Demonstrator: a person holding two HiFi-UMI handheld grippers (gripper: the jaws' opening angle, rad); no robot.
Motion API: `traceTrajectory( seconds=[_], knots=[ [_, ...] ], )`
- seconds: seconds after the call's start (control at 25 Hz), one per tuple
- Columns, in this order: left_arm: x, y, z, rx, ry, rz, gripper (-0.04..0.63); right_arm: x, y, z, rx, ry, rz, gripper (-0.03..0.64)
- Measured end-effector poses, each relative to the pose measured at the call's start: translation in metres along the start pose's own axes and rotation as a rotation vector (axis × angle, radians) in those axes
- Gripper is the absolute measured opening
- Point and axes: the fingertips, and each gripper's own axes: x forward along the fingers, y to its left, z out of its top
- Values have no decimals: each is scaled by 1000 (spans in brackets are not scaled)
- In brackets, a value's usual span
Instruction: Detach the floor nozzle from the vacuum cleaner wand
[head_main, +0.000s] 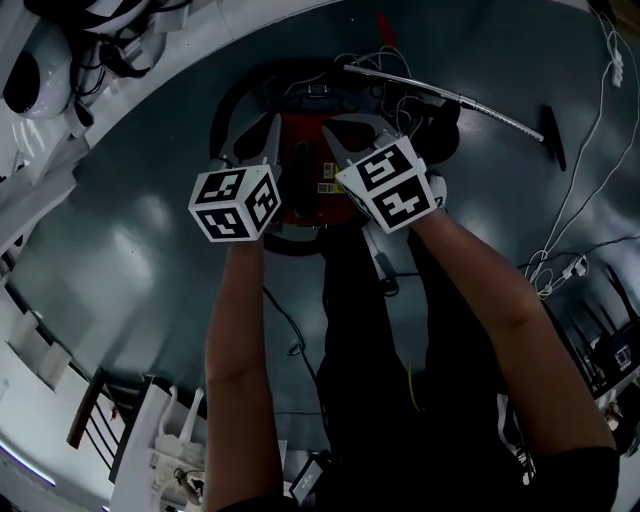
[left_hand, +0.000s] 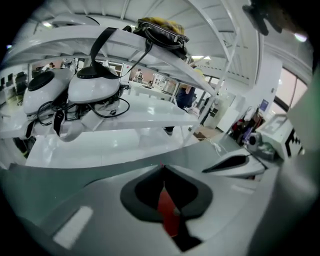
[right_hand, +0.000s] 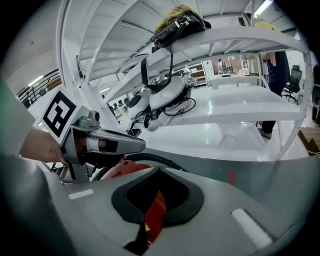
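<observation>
Both sets of jaws were closed on nothing, the left gripper (left_hand: 161, 167) and right gripper (right_hand: 159, 172) poised over the red vacuum body (head_main: 305, 175). The wand (head_main: 450, 97) lay far right on the floor (head_main: 130, 230). The dark piece (head_main: 553, 135) at its end was probably the floor nozzle, too dim to confirm. Both likely rigid and light; hold either side of the joint. No latch was visible.

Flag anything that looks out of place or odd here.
Nothing looks spilled or broken. The silver wand lies loose on the floor beyond the red vacuum body, and white cables trail across the floor at the right. The left gripper and right gripper hang shut over the body, not at the wand.
</observation>
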Motion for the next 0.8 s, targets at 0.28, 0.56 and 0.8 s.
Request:
traceTrajectory(
  seconds=[0.28, 0.56, 0.8],
  knots=[
    [25, 21, 0, 109, 27, 24, 29, 13, -16, -17, 25, 26, -18, -3],
    [33, 76, -3, 148, 101, 119, 95, 21, -20, -31, 44, 42, -23, -3],
    [36, 130, -30, 133, 202, 216, 160, 24, -17, -35, 34, 36, -20, -3]
  ],
)
